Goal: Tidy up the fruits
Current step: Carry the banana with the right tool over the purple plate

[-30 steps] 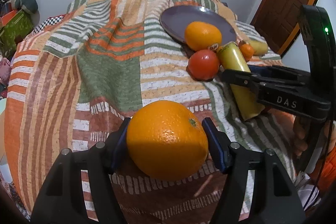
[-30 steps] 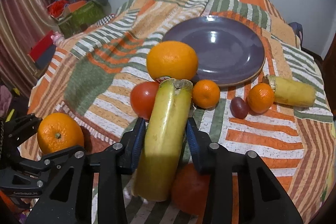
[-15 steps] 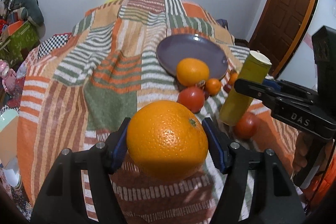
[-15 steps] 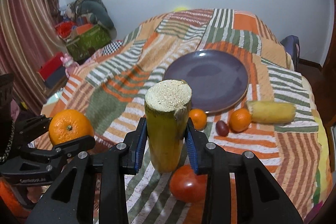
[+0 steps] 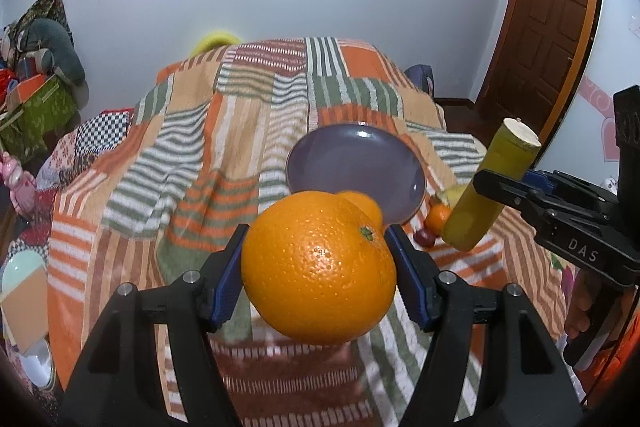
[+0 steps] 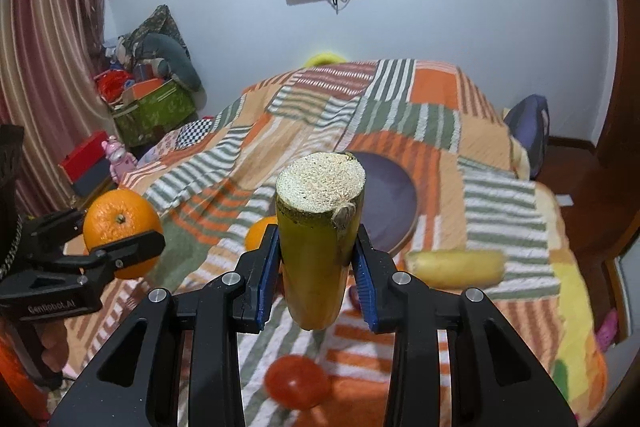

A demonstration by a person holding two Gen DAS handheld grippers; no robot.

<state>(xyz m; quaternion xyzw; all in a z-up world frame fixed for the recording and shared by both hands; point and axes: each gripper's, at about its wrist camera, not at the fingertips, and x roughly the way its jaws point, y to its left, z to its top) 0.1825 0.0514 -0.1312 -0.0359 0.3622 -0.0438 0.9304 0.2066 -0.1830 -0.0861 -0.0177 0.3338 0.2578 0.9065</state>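
On the bed's striped patchwork blanket [image 5: 192,163], I have raised both loads since a second ago. Left tongs [image 5: 318,263] clamp the orange [image 5: 318,271]; right tongs [image 6: 316,267] clamp the yellow cut-ended fruit [image 6: 316,239]. Both now hang above the bed, short of the purple plate [image 5: 352,163], presumably next.

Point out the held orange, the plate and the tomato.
orange [image 5: 318,267]: left wrist view, middle of its peel.
plate [image 5: 352,167]: left wrist view, bare centre of its purple face.
tomato [image 6: 298,381]: right wrist view, middle of its red skin.
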